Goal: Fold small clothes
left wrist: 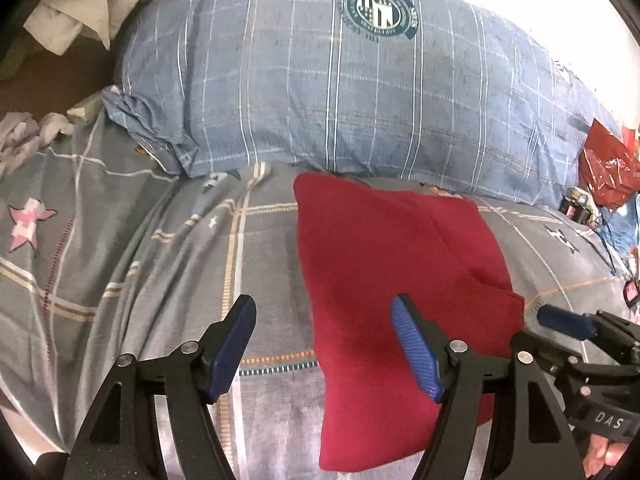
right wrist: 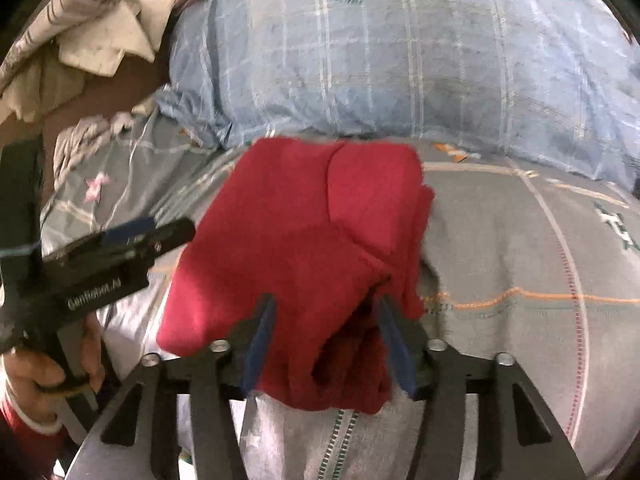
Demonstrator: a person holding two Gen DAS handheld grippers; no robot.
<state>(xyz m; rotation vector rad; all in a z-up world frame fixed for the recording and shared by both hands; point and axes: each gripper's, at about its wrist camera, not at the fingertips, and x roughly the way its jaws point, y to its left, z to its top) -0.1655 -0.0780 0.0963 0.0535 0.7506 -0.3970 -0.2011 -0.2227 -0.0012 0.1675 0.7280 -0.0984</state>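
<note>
Both tongs are seen above a bed covered with a grey checked sheet point(left wrist: 160, 240). On the left gripper point(left wrist: 324, 312) the blue ribbed pads point(left wrist: 416, 348) are held wide apart, with nothing between them. On the right gripper point(right wrist: 326, 308) the blue pads point(right wrist: 260, 340) are also spread, and a bunched fold of a small red knitted garment point(left wrist: 392, 272) is seen between them; whether the cloth is actually pinched cannot be told, as the right wrist view is blurred.

A crumpled red plastic bag point(left wrist: 608, 176) is seen at the far right of the bed; its contents cannot be made out.

The red garment point(right wrist: 296, 240) is spread flat on the sheet, just in front of a large blue-grey plaid pillow with a round crest point(left wrist: 360, 80). In the left wrist view it lies under the right-hand finger of the left gripper, while the other finger is over bare sheet. The garment's near right corner is raised and gathered at the right gripper point(left wrist: 568, 324), which is seen at the garment's right edge. Crumpled pale cloths point(left wrist: 80, 12) are piled beyond the pillow's left end.
</note>
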